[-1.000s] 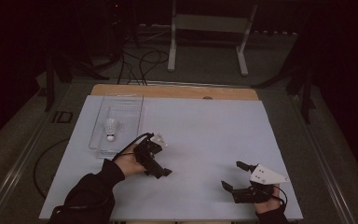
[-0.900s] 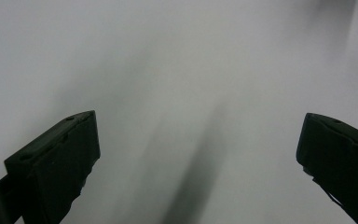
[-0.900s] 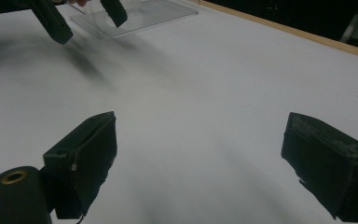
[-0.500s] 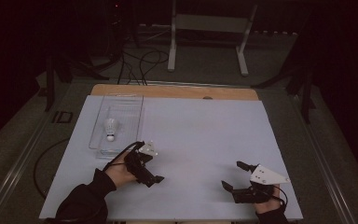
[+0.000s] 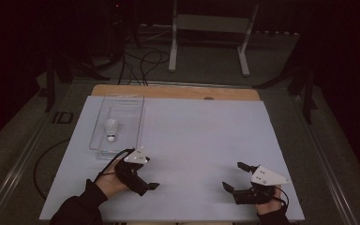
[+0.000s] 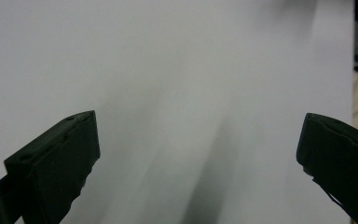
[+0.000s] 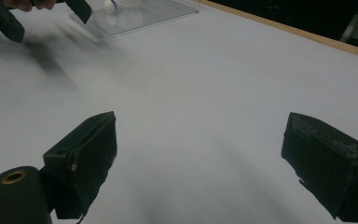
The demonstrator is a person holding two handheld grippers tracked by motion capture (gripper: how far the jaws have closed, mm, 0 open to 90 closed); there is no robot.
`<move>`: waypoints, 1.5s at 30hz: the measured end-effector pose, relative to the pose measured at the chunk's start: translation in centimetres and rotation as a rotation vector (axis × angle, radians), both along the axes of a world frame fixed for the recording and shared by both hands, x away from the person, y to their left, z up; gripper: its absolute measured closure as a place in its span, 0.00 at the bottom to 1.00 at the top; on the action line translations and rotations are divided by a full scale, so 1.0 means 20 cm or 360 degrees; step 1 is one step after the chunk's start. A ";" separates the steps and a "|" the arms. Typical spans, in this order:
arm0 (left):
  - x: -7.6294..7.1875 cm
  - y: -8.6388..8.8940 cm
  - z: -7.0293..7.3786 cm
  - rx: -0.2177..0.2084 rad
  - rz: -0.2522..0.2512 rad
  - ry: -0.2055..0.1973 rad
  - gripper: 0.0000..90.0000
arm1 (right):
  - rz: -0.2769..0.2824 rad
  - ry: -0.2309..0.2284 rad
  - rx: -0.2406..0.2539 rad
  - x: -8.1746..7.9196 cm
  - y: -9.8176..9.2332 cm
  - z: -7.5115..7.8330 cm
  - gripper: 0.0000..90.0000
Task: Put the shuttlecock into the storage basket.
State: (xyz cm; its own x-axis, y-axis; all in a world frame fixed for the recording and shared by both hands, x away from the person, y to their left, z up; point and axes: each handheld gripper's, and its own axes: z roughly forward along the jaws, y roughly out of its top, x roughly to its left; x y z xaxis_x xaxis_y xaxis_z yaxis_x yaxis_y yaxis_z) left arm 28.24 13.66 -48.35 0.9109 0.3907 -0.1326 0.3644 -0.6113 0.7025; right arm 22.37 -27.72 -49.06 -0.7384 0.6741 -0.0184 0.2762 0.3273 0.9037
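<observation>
Grippers come first, down at the near edge of the white table (image 5: 201, 140). The right gripper (image 5: 234, 177) rests low over the bare surface at the near right, its jaws wide apart with nothing between them, as the right gripper view confirms. The left gripper (image 5: 152, 186) sits at the near left, just short of the tray, and in the left gripper view its jaws also stand wide apart over plain white table, holding nothing.

Just beyond the left gripper lies the clear plastic tray (image 5: 136, 126), a long shallow box set lengthwise along the left side of the table. Inside it, toward its near half, lies the shuttlecock (image 5: 111, 129), on its side or slightly tilted, with the rounded cork nose pointing toward the person and the white skirt flaring away. It looks all white, with a thin dark band where the nose meets the skirt.

I judge it very light, so it will shift or roll at a slight nudge. The skirt looks thin and easily crushed or bent, while the cork nose is firm and slightly grippy. The safest hold seems to be across the nose or right at the band, with a gentle squeeze. The tray walls leave little room beside it, so coming down from above looks easier than from the side.

Farther off, a wooden strip (image 5: 178, 92) edges the far side of the table.
</observation>
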 end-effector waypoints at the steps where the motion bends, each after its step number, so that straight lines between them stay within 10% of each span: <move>1: -0.01 0.00 0.00 0.0003 0.0004 -0.0009 0.00 | -0.0001 0.0001 -0.0001 0.00 0.00 0.00 0.12; 45: -0.10 0.21 -0.16 -0.0077 0.0114 0.0005 0.00 | 0.0041 0.0021 -0.0016 0.00 0.03 -0.01 0.12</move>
State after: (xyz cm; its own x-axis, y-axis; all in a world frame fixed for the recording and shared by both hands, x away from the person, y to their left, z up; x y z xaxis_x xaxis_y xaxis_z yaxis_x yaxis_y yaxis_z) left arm 26.14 17.80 -51.61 0.8804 0.4480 -0.1557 0.4083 -0.5491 0.7292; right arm 22.31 -27.21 -49.30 -0.7559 0.6545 -0.0156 0.2791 0.3437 0.8966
